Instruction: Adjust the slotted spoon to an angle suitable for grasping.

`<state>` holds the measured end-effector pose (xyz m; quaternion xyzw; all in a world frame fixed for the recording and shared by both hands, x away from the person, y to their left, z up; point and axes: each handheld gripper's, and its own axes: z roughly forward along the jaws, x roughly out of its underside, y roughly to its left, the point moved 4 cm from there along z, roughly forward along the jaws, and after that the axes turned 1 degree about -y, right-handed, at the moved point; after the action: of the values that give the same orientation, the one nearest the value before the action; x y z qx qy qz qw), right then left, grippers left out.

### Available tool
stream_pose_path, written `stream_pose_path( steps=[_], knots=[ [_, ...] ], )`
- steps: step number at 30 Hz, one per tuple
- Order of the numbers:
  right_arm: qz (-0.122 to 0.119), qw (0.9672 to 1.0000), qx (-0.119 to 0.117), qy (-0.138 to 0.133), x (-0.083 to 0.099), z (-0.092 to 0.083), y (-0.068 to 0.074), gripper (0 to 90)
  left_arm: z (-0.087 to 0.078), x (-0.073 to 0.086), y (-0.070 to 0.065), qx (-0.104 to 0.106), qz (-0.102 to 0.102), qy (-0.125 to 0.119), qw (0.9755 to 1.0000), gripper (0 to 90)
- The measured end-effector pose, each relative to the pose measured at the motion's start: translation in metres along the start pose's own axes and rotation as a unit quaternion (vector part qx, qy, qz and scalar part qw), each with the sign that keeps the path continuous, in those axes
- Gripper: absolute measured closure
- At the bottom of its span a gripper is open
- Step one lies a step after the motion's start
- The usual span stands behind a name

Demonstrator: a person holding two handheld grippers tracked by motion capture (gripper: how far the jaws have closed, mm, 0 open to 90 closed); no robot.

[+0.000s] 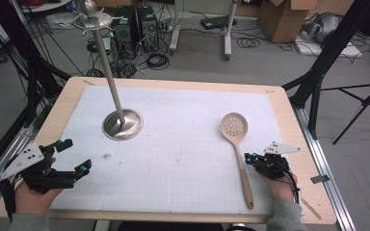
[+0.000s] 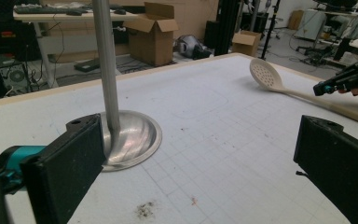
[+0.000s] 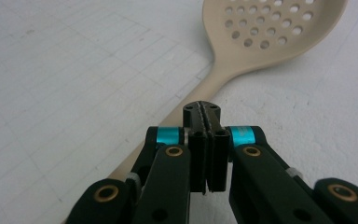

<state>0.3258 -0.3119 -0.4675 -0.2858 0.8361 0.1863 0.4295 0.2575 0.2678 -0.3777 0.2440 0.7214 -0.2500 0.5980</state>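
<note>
Past my table (image 1: pixel 289 103) lies a grey floor (image 1: pixel 270 62) strewn with cables (image 1: pixel 157 60). Cardboard boxes (image 1: pixel 282 17) sit at the back, and a black tripod (image 1: pixel 366 103) stands off to my right.

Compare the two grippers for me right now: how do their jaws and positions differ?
The left gripper has its jaws spread wide with nothing between them; the right gripper has its jaws pressed together, also holding nothing. The left one sits at the near left of the mat, aimed toward the metal stand; the right one hovers right over the slotted spoon, above its handle. Both are black with teal accents and hand-held.
</note>
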Motion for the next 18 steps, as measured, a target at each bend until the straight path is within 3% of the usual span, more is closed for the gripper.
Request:
stream_pose_path(
  steps=[18],
  knots=[
    [-0.021,0.9983,-0.04,0.038,0.007,0.001,0.014,90.0,0.006,0.001,0.001,0.003,0.0,0.005,1.0,2.5]
  ],
)
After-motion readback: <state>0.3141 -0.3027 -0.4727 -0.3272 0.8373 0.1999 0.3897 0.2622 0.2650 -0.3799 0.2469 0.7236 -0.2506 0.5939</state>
